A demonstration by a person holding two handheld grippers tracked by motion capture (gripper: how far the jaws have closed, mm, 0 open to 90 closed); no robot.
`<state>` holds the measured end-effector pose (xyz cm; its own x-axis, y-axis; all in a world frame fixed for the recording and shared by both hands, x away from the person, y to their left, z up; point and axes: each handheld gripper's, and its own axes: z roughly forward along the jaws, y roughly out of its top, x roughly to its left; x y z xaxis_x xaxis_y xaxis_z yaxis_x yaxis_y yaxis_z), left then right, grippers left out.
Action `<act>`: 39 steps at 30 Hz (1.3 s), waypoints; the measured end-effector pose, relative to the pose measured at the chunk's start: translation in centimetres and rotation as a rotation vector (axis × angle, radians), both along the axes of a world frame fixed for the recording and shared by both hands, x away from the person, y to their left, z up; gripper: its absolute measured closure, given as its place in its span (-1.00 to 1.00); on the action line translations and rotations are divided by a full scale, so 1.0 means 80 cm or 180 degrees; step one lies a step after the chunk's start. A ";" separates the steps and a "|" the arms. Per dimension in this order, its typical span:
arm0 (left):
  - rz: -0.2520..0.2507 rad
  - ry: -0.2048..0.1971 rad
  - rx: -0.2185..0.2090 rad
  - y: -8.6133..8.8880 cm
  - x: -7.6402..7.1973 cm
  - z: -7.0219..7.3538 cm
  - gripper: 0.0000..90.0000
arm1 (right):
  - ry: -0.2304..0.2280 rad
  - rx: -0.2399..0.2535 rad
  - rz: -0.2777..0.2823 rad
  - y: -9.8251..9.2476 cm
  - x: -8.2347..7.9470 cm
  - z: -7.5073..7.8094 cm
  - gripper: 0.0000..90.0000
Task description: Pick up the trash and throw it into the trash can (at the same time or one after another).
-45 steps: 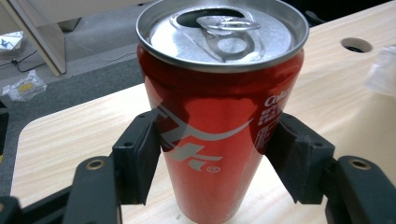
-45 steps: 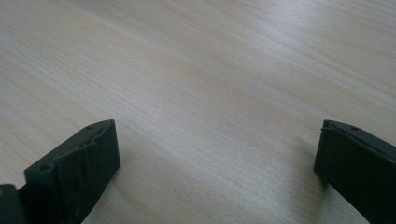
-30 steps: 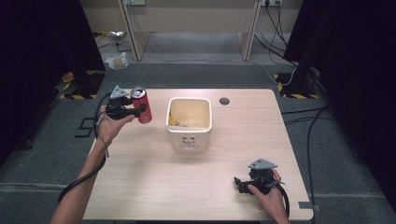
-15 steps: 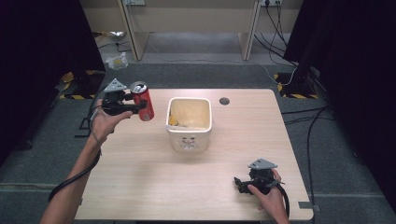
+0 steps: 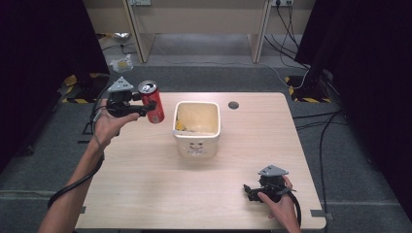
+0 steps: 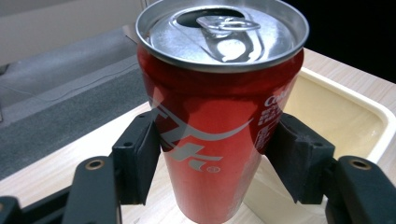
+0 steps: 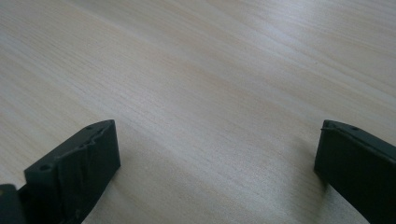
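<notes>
Where the left hand [image 5: 108,127] comes in at 9 o'clock of the high view, the left gripper [image 5: 145,108] is clamped on a red aluminium drink can with white lettering [image 5: 151,101]. Can held clear above the light wooden counter [image 5: 145,174], over its 10 o'clock edge, top tilted slightly away from the tub. Left gripper view: black fingers [image 6: 135,161] press the can [image 6: 215,116] on both sides at mid-height; pull-tab opening on top is open. Cream square plastic tub [image 5: 196,127] sits near counter centre, toward 12 o'clock, just right of the can; something yellow lies at its inner left wall, too small to identify. Small dark round hole [image 5: 233,105] in the counter at 1 o'clock of the tub. Right hand [image 5: 281,206] at 5 o'clock holds the right gripper [image 5: 248,191] low at the counter. Right gripper view: fingers [image 7: 77,163] spread wide apart, grasping nothing, bare wood [image 7: 210,93] between them.
</notes>
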<state>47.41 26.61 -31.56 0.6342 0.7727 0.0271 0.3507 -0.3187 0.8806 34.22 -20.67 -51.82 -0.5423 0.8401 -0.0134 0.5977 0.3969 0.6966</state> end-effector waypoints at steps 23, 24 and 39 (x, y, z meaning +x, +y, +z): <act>-0.0306 -0.0115 -0.0033 -0.058 -0.001 0.039 -0.20 | 0.0009 0.0009 -0.0009 0.000 0.000 0.000 -0.99; -0.0321 -0.0116 -0.0040 -0.061 -0.001 0.038 -0.21 | 0.0010 0.0013 -0.0008 0.000 -0.001 0.000 -0.99; -0.0618 -0.0050 -0.0034 -0.131 0.008 0.017 -0.21 | 0.0003 0.0002 0.0005 0.000 0.000 0.000 -0.99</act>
